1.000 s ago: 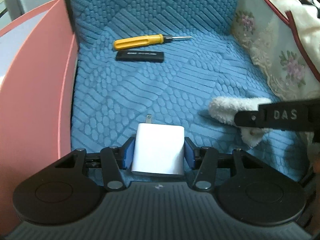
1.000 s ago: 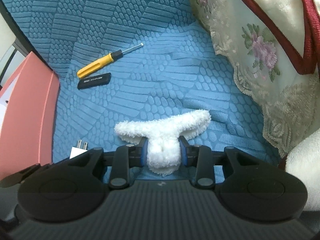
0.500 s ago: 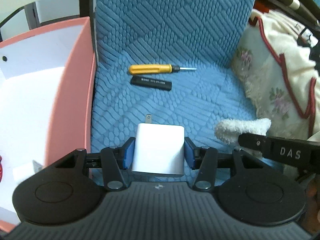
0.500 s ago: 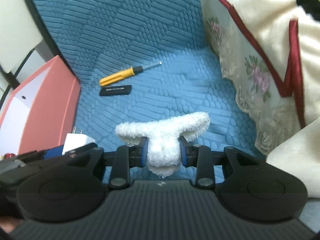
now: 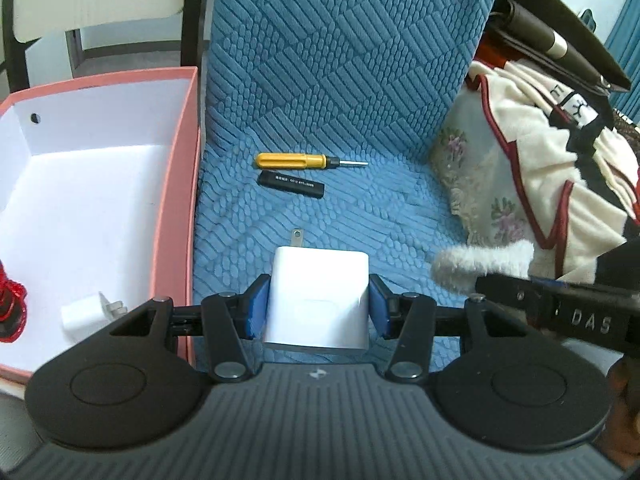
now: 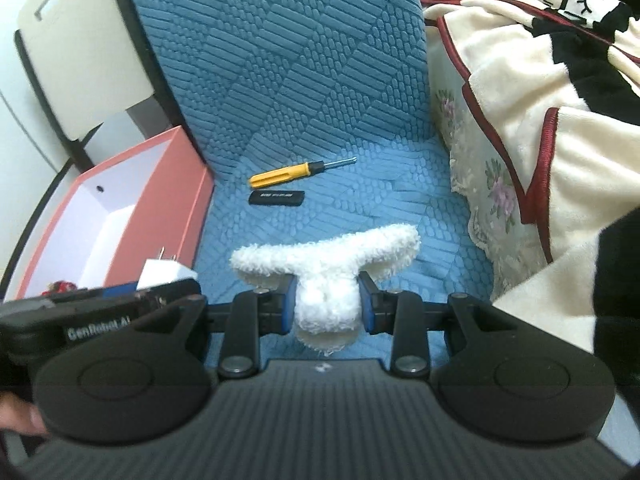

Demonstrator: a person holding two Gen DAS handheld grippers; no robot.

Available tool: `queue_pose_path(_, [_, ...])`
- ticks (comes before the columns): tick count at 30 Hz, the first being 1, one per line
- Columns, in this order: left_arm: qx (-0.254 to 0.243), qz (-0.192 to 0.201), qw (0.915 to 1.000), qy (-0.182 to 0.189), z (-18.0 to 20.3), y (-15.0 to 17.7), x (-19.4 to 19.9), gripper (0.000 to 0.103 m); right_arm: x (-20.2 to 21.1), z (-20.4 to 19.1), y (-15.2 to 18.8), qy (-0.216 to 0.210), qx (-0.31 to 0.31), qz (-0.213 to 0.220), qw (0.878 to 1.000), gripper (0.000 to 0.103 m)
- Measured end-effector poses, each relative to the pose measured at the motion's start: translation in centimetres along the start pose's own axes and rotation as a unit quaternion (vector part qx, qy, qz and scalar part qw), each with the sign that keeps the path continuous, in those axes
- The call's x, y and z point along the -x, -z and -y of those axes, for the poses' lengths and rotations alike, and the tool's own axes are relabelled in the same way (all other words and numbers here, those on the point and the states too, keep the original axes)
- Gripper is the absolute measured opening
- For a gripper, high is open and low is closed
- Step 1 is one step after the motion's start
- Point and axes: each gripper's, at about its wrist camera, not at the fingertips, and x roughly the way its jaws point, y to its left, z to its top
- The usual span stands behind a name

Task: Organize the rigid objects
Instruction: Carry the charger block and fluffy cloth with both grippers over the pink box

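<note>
Raised well clear of the textured blue seat cover (image 5: 340, 92) over the last second, both of them: left hand-held gripper (image 5: 318, 312) with the white plug-in charger block (image 5: 318, 300), right hand-held gripper (image 6: 326, 308) with the fluffy white fabric piece (image 6: 326, 268). Now looking down into the open pink cardboard box (image 5: 182, 184), earlier seen only as an outer wall. Newly revealed inside: a small white plug adapter (image 5: 86, 314) and a shiny red item (image 5: 10, 308), possibly foil. Yellow-handled screwdriver (image 5: 298, 160) and black rectangular stick (image 5: 291, 184) now farther off.
</note>
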Motion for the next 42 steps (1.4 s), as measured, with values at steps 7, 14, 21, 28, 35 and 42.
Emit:
queue_pose_path(7, [0.012,0.022,0.9997,0.007,-0.5,-0.1,2.8,0.056,1.8,-0.9,0.2,-0.002,0.012,0.008,1.000,0.035])
queue_pose_path(14, [0.014,0.028,0.9994,0.017,-1.5,-0.3,4.9,0.056,3.1,-3.1,0.2,-0.013,0.028,0.011,0.999,0.035])
queue_pose_path(21, [0.026,0.044,0.9986,0.010,-4.0,-0.7,7.9,0.056,4.3,-6.6,0.3,-0.027,0.056,0.019,0.998,0.035])
queue_pose_path(28, [0.030,0.060,0.9978,-0.002,-6.3,-1.1,11.0,0.057,5.4,-10.8,-0.2,-0.059,0.084,0.028,0.994,0.035])
queue_pose_path(35, [0.052,0.072,0.9954,-0.036,-10.0,-0.6,14.6,0.057,5.8,-15.4,0.2,-0.100,0.124,0.024,0.987,0.035])
queue_pose_path(42, [0.071,0.064,0.9930,-0.069,-13.9,0.1,15.7,0.057,4.6,-18.8,0.7,-0.131,0.151,0.008,0.980,0.035])
